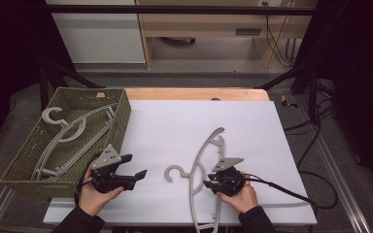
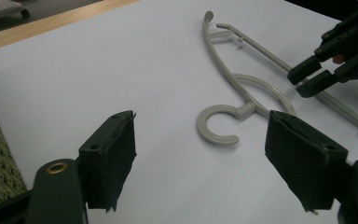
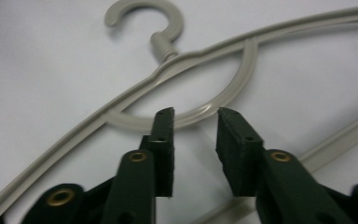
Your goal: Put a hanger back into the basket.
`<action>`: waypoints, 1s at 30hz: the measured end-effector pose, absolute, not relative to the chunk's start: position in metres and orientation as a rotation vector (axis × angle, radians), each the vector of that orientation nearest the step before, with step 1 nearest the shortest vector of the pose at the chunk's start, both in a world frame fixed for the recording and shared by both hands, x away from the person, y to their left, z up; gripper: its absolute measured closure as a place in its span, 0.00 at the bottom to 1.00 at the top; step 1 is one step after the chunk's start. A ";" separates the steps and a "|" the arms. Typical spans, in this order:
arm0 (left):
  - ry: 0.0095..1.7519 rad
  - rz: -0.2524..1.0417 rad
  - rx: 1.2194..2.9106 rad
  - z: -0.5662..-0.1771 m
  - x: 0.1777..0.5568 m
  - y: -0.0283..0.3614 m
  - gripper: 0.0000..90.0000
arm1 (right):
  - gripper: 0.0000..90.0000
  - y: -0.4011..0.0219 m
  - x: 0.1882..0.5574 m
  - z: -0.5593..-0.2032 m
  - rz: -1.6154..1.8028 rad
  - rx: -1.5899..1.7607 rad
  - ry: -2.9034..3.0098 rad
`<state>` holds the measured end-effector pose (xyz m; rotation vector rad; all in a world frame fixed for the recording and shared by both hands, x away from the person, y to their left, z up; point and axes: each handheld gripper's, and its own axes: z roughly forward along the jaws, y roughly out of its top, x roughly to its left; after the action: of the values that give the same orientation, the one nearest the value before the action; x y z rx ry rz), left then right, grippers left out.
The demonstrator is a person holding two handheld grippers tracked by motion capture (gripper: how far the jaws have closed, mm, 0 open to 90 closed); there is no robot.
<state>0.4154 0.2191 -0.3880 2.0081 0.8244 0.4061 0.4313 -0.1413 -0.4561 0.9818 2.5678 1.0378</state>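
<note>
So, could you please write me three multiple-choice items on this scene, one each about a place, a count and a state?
1. Where does the hanger nearest the right gripper lie?
A. in the basket
B. on the white table top
C. on the floor

2. How many hangers lie in the woven basket?
A. none
B. two
C. five

3. How do the jaws of the left gripper stand?
A. wide apart with nothing between them
C. shut on a hanger hook
B. shut on the basket rim

Answers: 1 B, it rests flat on the table top; 2 B, two grey hooks show among the hangers in the basket; 3 A, the left gripper view shows only bare table between its pads.
</note>
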 end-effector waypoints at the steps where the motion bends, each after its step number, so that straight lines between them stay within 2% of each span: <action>1: 0.824 0.406 2.007 -0.388 0.415 0.219 0.27 | 0.70 -0.140 0.433 -0.456 1.042 0.986 2.549; 2: 0.824 0.407 2.007 -0.388 0.415 0.220 0.27 | 0.64 -0.139 0.436 -0.456 1.045 0.996 2.509; 5: 0.825 0.407 2.005 -0.387 0.415 0.221 0.27 | 0.63 -0.145 0.446 -0.454 1.004 1.035 2.404; 7: 0.825 0.408 2.003 -0.387 0.415 0.221 0.27 | 0.73 -0.153 0.454 -0.451 0.986 1.074 2.334; 11: 0.826 0.410 2.003 -0.387 0.415 0.221 0.27 | 1.00 -0.165 0.472 -0.454 0.917 1.166 2.258; 19: 0.832 0.411 2.001 -0.388 0.417 0.223 0.27 | 1.00 -0.178 0.499 -0.469 0.781 1.322 2.196; 23: 0.833 0.411 2.002 -0.388 0.417 0.222 0.27 | 1.00 -0.174 0.505 -0.473 0.818 1.322 2.235; 28: 0.836 0.411 2.004 -0.389 0.417 0.223 0.27 | 1.00 -0.163 0.513 -0.474 0.879 1.288 2.272; 30: 0.835 0.410 2.003 -0.388 0.417 0.223 0.27 | 1.00 -0.146 0.520 -0.477 0.961 1.228 2.331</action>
<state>0.4173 0.2232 -0.3884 2.0029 0.8347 0.4101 0.5203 -0.1464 -0.4766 1.2280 2.3314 0.9612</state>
